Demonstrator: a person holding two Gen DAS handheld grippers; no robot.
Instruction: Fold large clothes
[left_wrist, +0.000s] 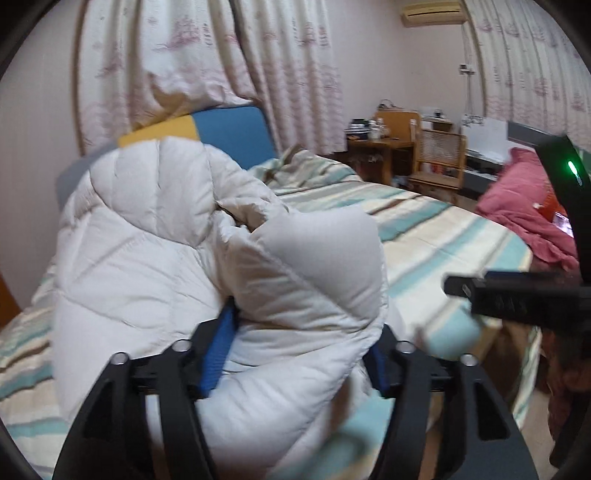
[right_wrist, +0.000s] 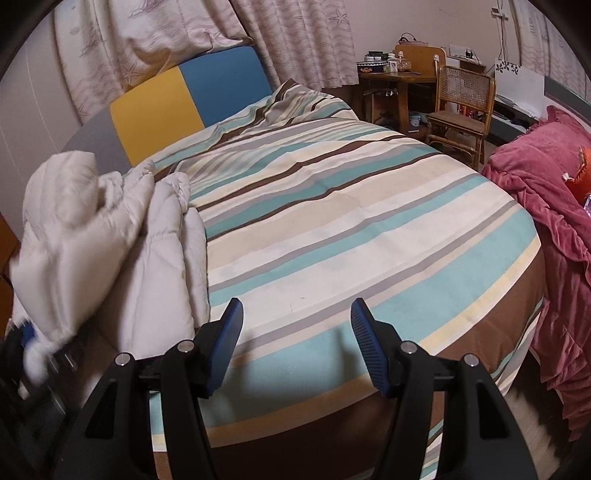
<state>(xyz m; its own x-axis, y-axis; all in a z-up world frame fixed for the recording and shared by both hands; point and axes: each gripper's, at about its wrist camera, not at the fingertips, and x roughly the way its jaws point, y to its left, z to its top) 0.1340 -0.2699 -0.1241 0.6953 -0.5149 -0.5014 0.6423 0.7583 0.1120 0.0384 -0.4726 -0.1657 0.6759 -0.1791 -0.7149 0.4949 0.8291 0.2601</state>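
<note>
Left claw (left_wrist: 295, 354) sits wide around a puffy fold of the white quilted jacket (left_wrist: 177, 236), probably not pinching it; blur hides contact. Right claw (right_wrist: 295, 332) gapes empty over the striped bed (right_wrist: 351, 206), lower centre. Better spread it flat before creasing.

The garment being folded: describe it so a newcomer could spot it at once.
Start at the striped bed. At its left side lies the puffy jacket, quilted, cream-white and bunched. Unlike the flat striped cover and the pink blanket, it is plain and padded.
</note>
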